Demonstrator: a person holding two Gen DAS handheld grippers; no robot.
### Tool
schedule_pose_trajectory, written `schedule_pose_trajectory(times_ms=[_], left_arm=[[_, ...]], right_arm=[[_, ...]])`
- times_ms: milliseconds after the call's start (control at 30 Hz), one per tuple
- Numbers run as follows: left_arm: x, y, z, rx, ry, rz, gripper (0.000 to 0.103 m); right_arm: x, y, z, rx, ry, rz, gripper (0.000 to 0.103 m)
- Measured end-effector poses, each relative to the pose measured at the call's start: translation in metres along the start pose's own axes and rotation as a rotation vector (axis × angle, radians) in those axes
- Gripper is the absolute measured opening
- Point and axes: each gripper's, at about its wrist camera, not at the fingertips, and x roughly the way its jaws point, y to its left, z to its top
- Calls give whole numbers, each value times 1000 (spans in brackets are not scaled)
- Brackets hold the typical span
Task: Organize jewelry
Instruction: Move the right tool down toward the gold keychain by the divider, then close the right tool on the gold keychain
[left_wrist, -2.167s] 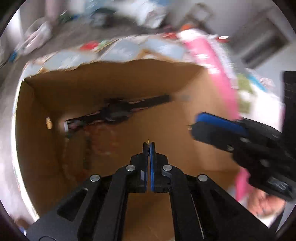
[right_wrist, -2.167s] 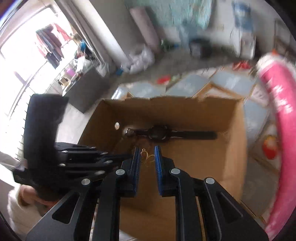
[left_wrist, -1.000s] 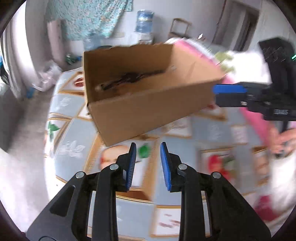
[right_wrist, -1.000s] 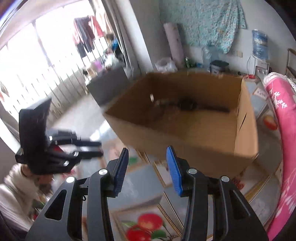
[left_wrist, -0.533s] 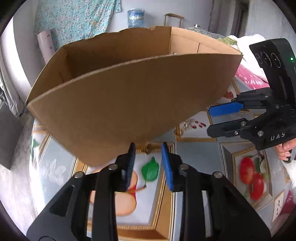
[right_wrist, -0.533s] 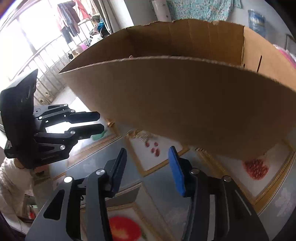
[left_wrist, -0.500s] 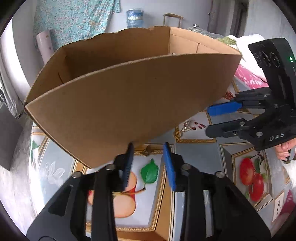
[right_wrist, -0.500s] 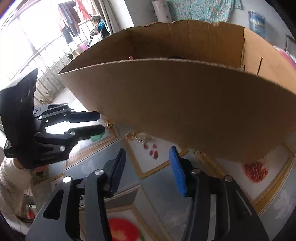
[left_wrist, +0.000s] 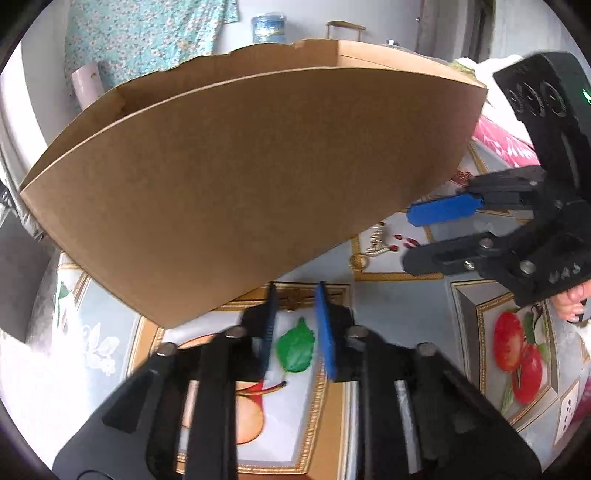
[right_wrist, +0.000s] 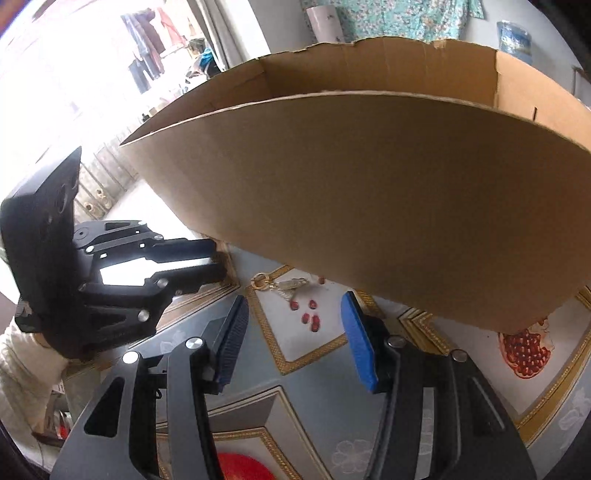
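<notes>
A brown cardboard box (left_wrist: 240, 177) stands on the patterned tablecloth; its near wall (right_wrist: 388, 206) hides what lies inside. A small gold jewelry piece with a ring and chain (right_wrist: 280, 283) lies on the cloth just in front of the box; it also shows in the left wrist view (left_wrist: 373, 247). My left gripper (left_wrist: 295, 325) is open and empty, low near the box's front wall. My right gripper (right_wrist: 291, 332) is open and empty, a short way before the gold piece. Each gripper shows in the other's view, the right (left_wrist: 436, 236) and the left (right_wrist: 207, 258).
The tablecloth (left_wrist: 406, 306) has fruit pictures in gold frames. A pink bundle (left_wrist: 502, 140) lies right of the box. A pale roll (right_wrist: 325, 22) and a water jug (left_wrist: 267, 27) stand by the far wall. A person's hand (left_wrist: 576, 302) holds the right gripper.
Both grippers came out of the box and dropped low in front of it. The left gripper, shut earlier on something small and gold, is open now. Since half a second ago, little has moved.
</notes>
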Motion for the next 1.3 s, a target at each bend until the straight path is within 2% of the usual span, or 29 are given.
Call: schedule_pose_trajectory(times_ms=[100,133,200,433,467,500,533,600,667,833,867,1133,1300], left_arm=[[1,-2,-1,17,-9,13,11],[1,-5,-2,27,-12,24,7],[-1,-7,-4,32,-15,26,7],[-3,-3,-6,3,-15,0,7],[-5,-2,-8,-1,-16,-4,7],[-5,-1,-8,-4,-16,-9,7],[-6,1,-9,-7,-16,-12,7],[-5,2,-7,-8,-16,-14,7],[-5,1,-7,-7,-16,-13,7],[-11,6,-12,-21,-17,-23,7],[-11,5,-11,-21,-17,-22,7],[-18,0,-17,-28,-7,-25,7],[-22,-1,-20,-31,-10,-48,8]], right_arm=[[0,1,1,-22,1,-10,51],[0,2,1,-29,-1,-14,51],[5,11,8,-41,1,-24,51],[15,17,15,-49,-15,-51,50],[16,18,14,-56,-19,-61,47],[16,17,10,-57,-24,-76,36],[16,16,11,-51,-26,-84,30],[18,14,12,-22,-25,-69,27],[17,9,13,7,-26,-71,17],[14,5,7,47,-45,-73,13],[14,5,6,50,-38,-77,5],[-4,-4,-21,91,-20,-61,5],[-5,2,-20,80,4,-30,7]])
